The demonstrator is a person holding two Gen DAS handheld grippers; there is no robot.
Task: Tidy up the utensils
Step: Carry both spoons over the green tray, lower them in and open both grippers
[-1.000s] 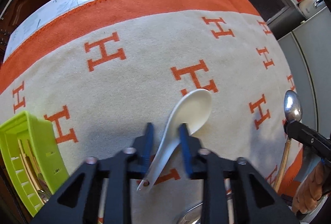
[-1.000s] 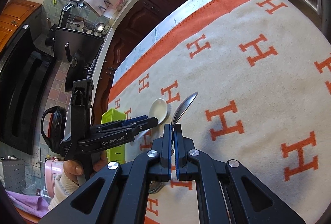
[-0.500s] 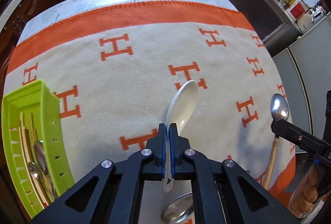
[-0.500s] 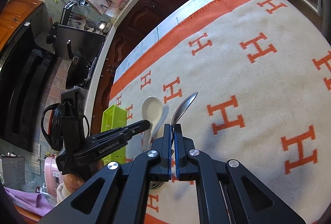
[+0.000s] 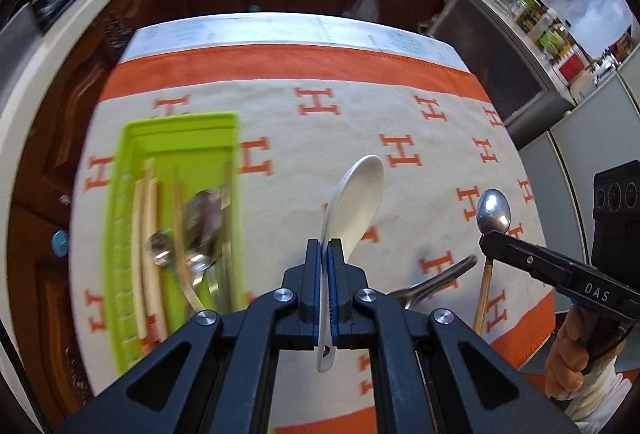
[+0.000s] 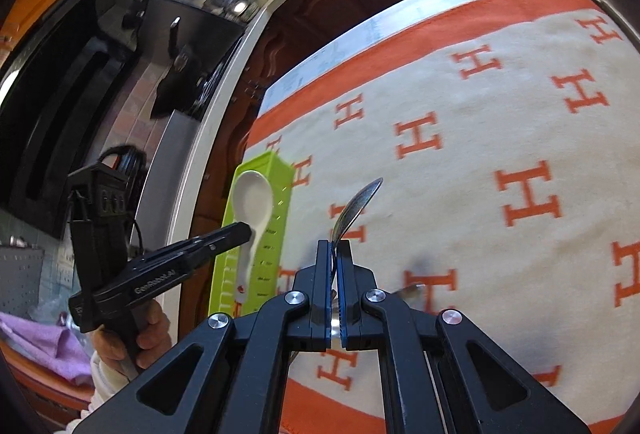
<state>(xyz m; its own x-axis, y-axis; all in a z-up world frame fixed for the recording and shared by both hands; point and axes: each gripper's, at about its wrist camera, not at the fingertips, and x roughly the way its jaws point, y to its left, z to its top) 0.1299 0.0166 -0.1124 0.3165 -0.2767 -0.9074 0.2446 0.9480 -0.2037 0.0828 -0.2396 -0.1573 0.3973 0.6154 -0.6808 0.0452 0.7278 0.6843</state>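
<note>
On the blanket's [image 5: 304, 169] left side lies a green tray [image 5: 132, 137] with chopsticks [image 5: 145, 234] and spoons inside. Right of it, raised above the cloth, the left gripper [image 5: 325, 254] pinches a white soup spoon [image 5: 358, 199] by its handle. Farther right, the right gripper [image 6: 334, 254] clamps a metal spoon [image 6: 354, 209] with a wooden handle, bowl forward. A ladle handle [image 5: 436, 280] rests on the blanket between them.

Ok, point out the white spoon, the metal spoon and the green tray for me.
white spoon [image 5: 362, 193], left wrist view, on its bowl.
metal spoon [image 5: 493, 211], left wrist view, on its bowl.
green tray [image 5: 180, 125], left wrist view, on its far rim.
</note>
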